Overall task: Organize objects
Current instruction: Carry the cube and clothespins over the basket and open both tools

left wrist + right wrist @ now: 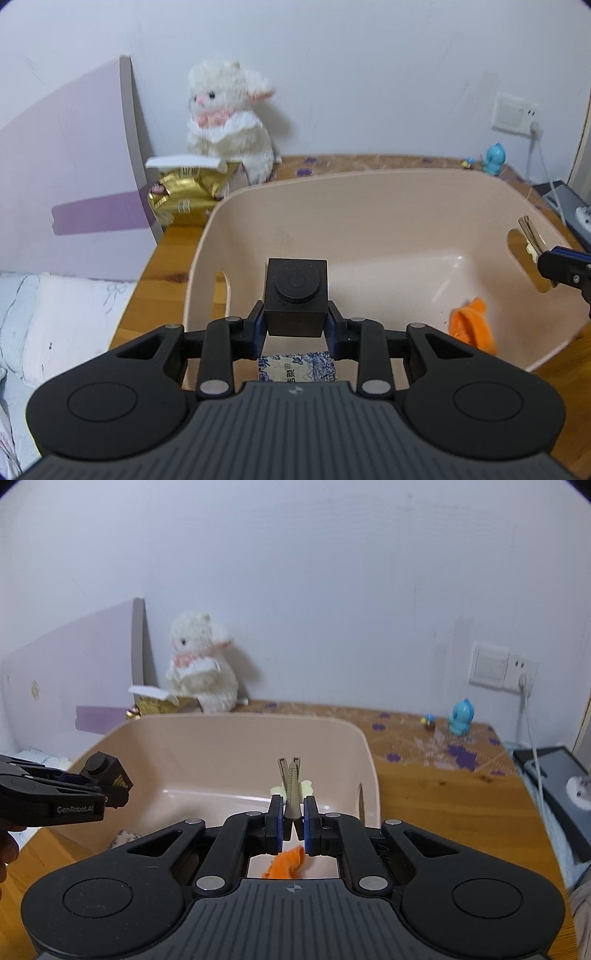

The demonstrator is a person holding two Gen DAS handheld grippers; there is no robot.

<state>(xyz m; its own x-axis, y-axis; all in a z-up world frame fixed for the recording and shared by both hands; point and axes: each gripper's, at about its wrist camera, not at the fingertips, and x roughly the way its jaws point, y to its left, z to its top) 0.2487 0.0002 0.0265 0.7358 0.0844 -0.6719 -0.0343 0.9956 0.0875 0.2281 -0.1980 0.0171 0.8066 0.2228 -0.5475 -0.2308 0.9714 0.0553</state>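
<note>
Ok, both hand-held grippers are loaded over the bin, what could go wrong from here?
The black cube is pinched only at its lower sides by the left hand-held gripper; it may slip or tumble onto the orange cloth. The right hand-held gripper holds the clip by its base near the pink bin wall; it may snag the handle slot.

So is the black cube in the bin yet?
Not yet. The black cube is clamped in the left gripper, held above the pink bin.
</note>
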